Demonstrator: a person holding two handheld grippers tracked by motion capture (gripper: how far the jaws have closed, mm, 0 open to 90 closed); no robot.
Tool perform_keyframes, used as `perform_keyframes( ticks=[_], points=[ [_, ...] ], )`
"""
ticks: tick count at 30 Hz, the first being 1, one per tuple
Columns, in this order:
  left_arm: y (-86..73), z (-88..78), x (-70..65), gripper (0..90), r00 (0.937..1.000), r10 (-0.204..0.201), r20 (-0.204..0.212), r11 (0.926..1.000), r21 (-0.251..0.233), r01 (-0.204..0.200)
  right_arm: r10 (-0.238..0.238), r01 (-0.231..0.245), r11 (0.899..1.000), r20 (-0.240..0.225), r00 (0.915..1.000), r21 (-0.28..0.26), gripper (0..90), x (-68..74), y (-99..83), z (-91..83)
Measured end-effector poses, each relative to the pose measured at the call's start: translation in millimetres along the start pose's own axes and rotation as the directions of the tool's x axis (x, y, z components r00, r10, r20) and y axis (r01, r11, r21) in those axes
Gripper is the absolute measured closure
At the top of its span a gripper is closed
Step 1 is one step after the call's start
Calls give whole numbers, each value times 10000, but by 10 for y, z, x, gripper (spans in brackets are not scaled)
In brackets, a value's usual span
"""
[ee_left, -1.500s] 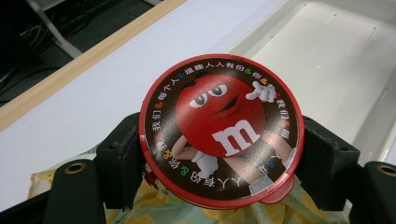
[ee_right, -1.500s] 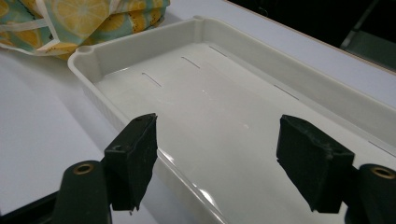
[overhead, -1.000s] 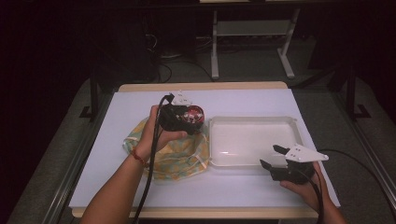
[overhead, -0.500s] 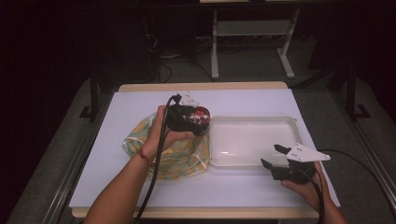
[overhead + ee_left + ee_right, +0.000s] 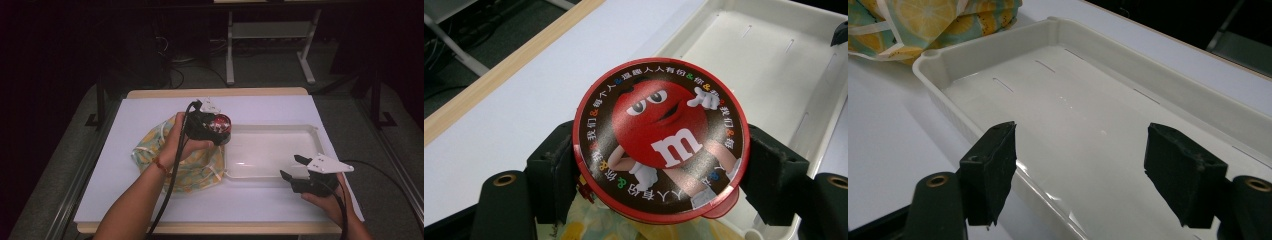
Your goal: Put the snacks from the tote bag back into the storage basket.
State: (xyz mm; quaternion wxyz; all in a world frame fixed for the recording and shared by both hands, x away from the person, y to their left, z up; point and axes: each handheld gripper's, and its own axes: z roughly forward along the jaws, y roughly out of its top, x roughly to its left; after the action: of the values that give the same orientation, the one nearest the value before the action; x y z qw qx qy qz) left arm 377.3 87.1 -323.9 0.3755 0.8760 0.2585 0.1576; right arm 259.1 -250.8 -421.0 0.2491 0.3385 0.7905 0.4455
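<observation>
My left gripper (image 5: pixel 219 127) is shut on a round red candy tub (image 5: pixel 659 137) with a cartoon red candy figure on its lid; in the high view the candy tub (image 5: pixel 220 123) hangs at the left end of the white tray (image 5: pixel 305 131), above a lemon-print cloth bag (image 5: pixel 150 145). The left gripper (image 5: pixel 659 175) clamps the tub from both sides, with the tray (image 5: pixel 774 55) ahead of it. My right gripper (image 5: pixel 295 167) stands open at the tray's near right edge, nothing between its jaws. From the right gripper (image 5: pixel 1080 175) I see the tray (image 5: pixel 998 55) and the bag (image 5: pixel 923 20) beyond it.
A white sheet (image 5: pixel 150 107) covers the wooden table (image 5: pixel 215 92). Metal stand legs (image 5: pixel 230 55) and cables lie on the dark floor behind. Black cables trail from both grippers toward the near edge.
My left gripper has carried the candy tub to the right, from over the bag to the tray's left end. The right gripper has stayed put.
</observation>
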Motion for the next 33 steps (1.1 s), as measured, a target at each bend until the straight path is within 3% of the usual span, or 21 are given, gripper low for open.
perform_keyframes(
  ticks=[20, 33],
  points=[
    [79, 271, -164, 257, 9992, -17, 393, 10000, 85, 13, 74, -74, 10000, 2, 10000, 12, 283, -13, -13, 5],
    [133, 419, -304, 257, 9983, 185, 552, 9995, 240, -198, 28, -28, 10000, 11, 10000, 0, 283, -7, 0, 8]
  ],
)
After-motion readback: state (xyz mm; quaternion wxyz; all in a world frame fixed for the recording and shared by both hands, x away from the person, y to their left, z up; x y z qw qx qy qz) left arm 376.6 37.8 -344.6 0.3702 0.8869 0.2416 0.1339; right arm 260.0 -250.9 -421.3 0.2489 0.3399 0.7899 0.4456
